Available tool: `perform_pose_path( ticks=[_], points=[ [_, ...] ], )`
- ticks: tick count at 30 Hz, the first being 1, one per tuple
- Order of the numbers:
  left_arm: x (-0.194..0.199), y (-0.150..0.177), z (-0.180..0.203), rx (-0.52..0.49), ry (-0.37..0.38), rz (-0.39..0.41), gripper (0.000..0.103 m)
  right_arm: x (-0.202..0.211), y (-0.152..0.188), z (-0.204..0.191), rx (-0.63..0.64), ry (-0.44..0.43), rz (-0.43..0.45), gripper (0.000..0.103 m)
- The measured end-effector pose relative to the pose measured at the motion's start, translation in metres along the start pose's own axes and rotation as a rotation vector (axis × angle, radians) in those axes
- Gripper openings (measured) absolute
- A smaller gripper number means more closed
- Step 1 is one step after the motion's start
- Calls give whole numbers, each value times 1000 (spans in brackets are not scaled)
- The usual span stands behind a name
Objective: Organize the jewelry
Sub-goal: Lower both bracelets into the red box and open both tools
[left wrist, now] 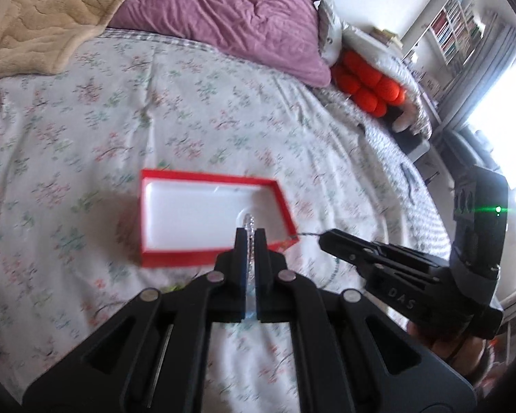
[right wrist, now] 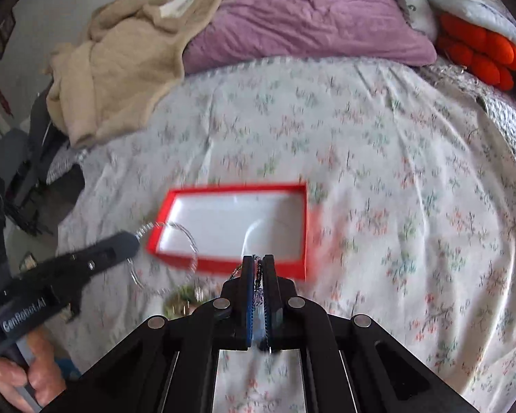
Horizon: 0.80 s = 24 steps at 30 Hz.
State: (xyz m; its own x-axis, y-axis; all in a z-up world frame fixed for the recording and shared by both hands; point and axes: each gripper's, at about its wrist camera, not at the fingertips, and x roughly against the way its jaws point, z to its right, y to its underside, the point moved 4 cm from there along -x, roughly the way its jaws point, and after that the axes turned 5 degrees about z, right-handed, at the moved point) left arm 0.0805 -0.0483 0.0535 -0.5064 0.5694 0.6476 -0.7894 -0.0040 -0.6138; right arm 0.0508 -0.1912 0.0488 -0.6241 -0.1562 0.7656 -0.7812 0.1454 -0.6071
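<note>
My left tongs (right wrist: 134, 239) pinch a sparkly bangle (right wrist: 175, 258) over the left corner of the open red box (right wrist: 235, 265) on the floral sheet (right wrist: 395, 206). My right tongs (right wrist: 258, 258) clamp a thin chain (right wrist: 256, 275) at the box's near edge. Beige blanket (right wrist: 120, 69) and purple pillow (right wrist: 309, 17) lie well behind.

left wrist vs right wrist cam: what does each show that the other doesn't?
Left wrist only: the bookshelf and bright window at right, and the right hand-held gripper seen from the side with its green light.

Right wrist only: the sparkly bangle as a full loop hanging from the left hand-held gripper, a dark beaded chain pinched in its own fingers, and the hand on the left handle.

Both: the open red box, floral bedsheet, purple pillow, beige blanket, orange cushion.
</note>
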Motion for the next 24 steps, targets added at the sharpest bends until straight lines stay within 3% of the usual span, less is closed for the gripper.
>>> perform_pose_path(
  ticks=[8,13,17,24],
  points=[
    [-40,-22,1,39,83,2,4,-29,-26,17,-72,14,44,4],
    [-63,-20,-22,52,0,-32,4,-46,-29,24,-89,16,44,4],
    [-72,-18,-37,2,-118,-50,4,-54,-29,22,-103,-13,30,4],
    [-78,-17,-57,-33,-238,-67,4,-74,-28,15,-107,-58,-6,4]
  ],
)
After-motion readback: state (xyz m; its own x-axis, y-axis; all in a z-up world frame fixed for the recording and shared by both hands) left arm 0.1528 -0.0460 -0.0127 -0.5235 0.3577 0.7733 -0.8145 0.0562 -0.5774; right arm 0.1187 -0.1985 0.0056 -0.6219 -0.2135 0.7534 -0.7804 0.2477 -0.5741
